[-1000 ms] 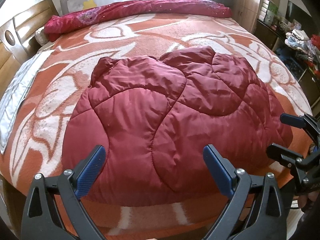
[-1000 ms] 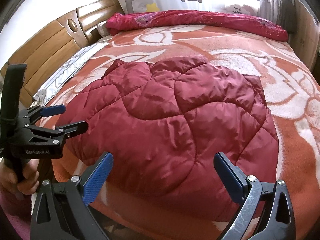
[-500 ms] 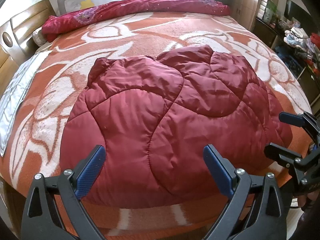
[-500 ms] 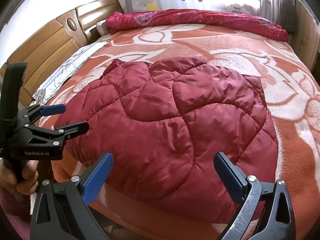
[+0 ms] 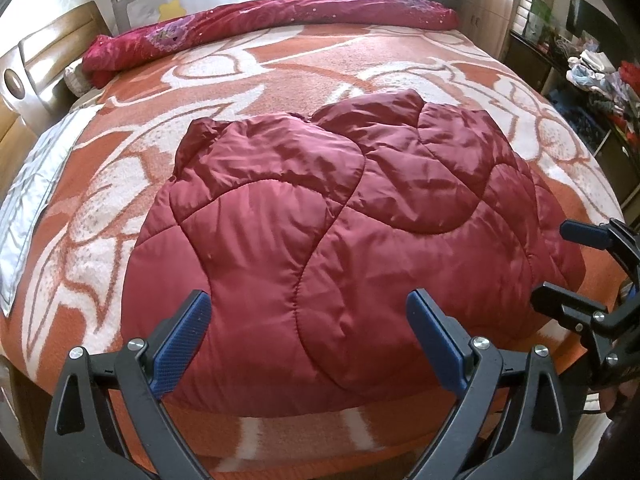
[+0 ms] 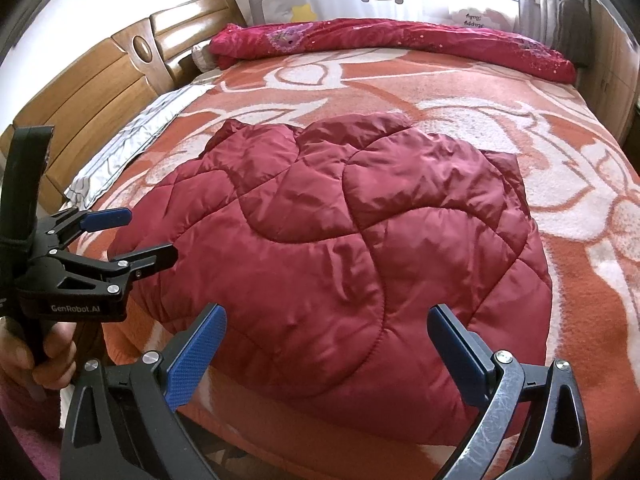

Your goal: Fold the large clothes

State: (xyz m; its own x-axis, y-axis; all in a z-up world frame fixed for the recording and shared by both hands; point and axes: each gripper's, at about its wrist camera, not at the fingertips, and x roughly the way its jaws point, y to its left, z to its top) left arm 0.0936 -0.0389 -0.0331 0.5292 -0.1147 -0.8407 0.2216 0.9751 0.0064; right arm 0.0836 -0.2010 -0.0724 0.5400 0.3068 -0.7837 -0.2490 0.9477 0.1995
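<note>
Left gripper point(image 5: 308, 340) spread wide, empty, poised at the near hem of the quilted maroon coat point(image 5: 340, 240). Right gripper point(image 6: 326, 342) equally wide, gripping nothing, at the hem toward 3 o'clock. Coat spread flat on the orange-and-white blanket point(image 5: 360, 64), rolled red quilt point(image 5: 280, 20) at 12 o'clock.

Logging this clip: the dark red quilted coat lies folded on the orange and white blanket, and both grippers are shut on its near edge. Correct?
Not quite. The coat does lie on the blanket, but neither gripper holds it. The left wrist view shows the left gripper open, and the right wrist view shows the right gripper open, both short of the near edge.
</note>
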